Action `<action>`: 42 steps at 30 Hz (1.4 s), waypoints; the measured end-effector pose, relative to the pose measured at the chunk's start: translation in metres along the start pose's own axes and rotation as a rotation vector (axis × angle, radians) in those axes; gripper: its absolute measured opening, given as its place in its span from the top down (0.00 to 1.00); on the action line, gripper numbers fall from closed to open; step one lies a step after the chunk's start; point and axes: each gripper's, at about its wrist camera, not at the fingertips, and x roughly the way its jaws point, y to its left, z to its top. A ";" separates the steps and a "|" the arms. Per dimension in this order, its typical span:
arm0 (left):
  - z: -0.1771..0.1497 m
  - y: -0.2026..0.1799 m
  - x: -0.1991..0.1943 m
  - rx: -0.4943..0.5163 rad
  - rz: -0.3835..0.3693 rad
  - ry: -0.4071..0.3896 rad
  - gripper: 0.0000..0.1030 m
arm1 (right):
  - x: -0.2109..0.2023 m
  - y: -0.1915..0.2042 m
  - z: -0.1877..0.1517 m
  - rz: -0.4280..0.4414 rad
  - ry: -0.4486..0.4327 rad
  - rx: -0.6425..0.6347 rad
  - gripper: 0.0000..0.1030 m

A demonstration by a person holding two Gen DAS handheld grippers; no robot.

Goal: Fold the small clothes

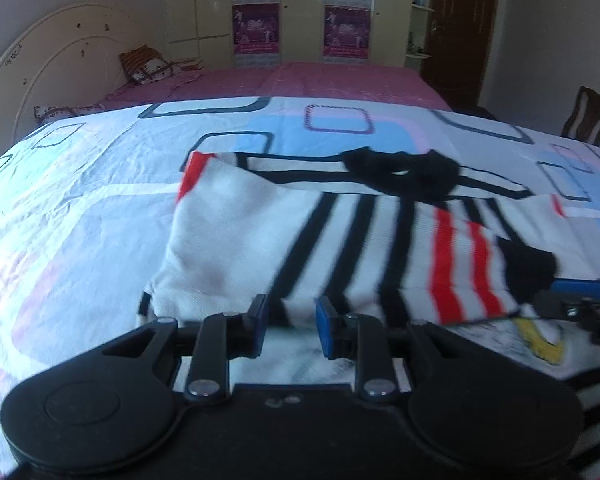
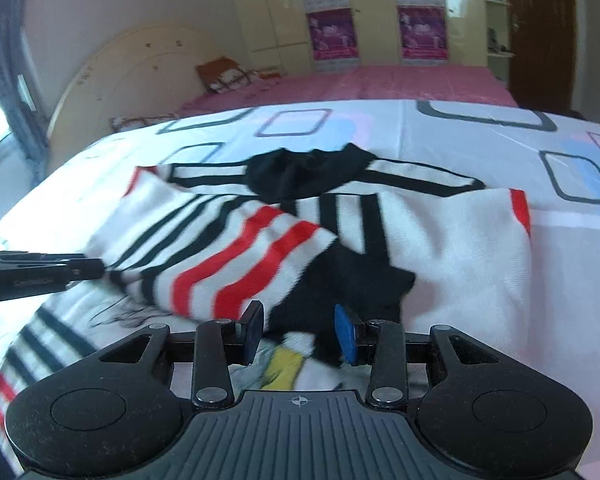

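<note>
A small white shirt [image 1: 240, 240] with black and red stripes and a black collar [image 1: 404, 172] lies on the bed, part folded, with a striped sleeve [image 1: 464, 268] turned over its body. It also shows in the right wrist view [image 2: 460, 264], collar [image 2: 308, 176] at the far side. My left gripper [image 1: 290, 326] is open, its fingers at the shirt's near edge, holding nothing. My right gripper [image 2: 300, 334] is open over the black sleeve cuff [image 2: 352, 280] and a yellow print [image 2: 284, 368]. The right gripper [image 1: 580, 300] shows at the left view's right edge; the left gripper [image 2: 40, 272] shows at the right view's left edge.
The shirt lies on a white bedsheet [image 1: 80, 208] with blue and pink square outlines. A pink bedspread [image 1: 300, 80], pillows [image 1: 148, 66] and a curved headboard [image 1: 40, 60] lie beyond. A wardrobe with posters [image 1: 300, 12], a dark door [image 1: 464, 28] and a wooden chair [image 1: 588, 116] stand behind.
</note>
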 end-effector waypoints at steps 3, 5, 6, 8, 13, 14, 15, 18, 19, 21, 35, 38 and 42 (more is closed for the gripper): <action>-0.007 -0.009 -0.015 0.016 -0.029 -0.002 0.75 | -0.012 0.009 -0.009 0.027 -0.001 -0.002 0.62; -0.014 -0.014 -0.023 0.027 -0.052 -0.001 0.75 | -0.018 0.016 -0.015 0.038 0.002 -0.009 0.62; -0.017 -0.016 -0.026 0.032 -0.061 -0.001 0.75 | -0.022 0.020 -0.019 0.039 0.003 -0.017 0.62; -0.024 -0.019 -0.032 0.039 -0.083 0.002 0.75 | -0.027 0.028 -0.026 0.035 0.008 -0.027 0.62; -0.046 -0.021 -0.042 0.082 -0.134 -0.001 0.74 | -0.039 0.045 -0.041 0.022 0.007 -0.017 0.62; -0.052 -0.020 -0.043 0.092 -0.141 0.005 0.74 | -0.040 0.050 -0.045 0.018 0.012 -0.019 0.62; -0.057 -0.019 -0.044 0.097 -0.145 0.012 0.74 | -0.041 0.056 -0.049 0.017 0.022 -0.022 0.62; -0.079 -0.006 -0.050 0.097 -0.161 0.038 0.74 | -0.045 0.072 -0.065 0.003 0.055 -0.049 0.62; -0.085 -0.002 -0.052 0.106 -0.162 0.049 0.74 | -0.046 0.077 -0.070 -0.006 0.065 -0.057 0.62; -0.098 0.006 -0.054 0.124 -0.160 0.073 0.74 | -0.048 0.085 -0.082 -0.025 0.082 -0.064 0.62; -0.140 0.063 -0.093 0.136 -0.168 0.068 0.72 | -0.085 0.097 -0.129 -0.226 0.083 -0.047 0.62; -0.138 0.065 -0.101 0.119 -0.165 0.072 0.72 | -0.097 0.099 -0.136 -0.244 0.080 -0.022 0.62; -0.135 0.067 -0.111 0.109 -0.155 0.052 0.61 | -0.114 0.099 -0.142 -0.267 0.061 0.007 0.62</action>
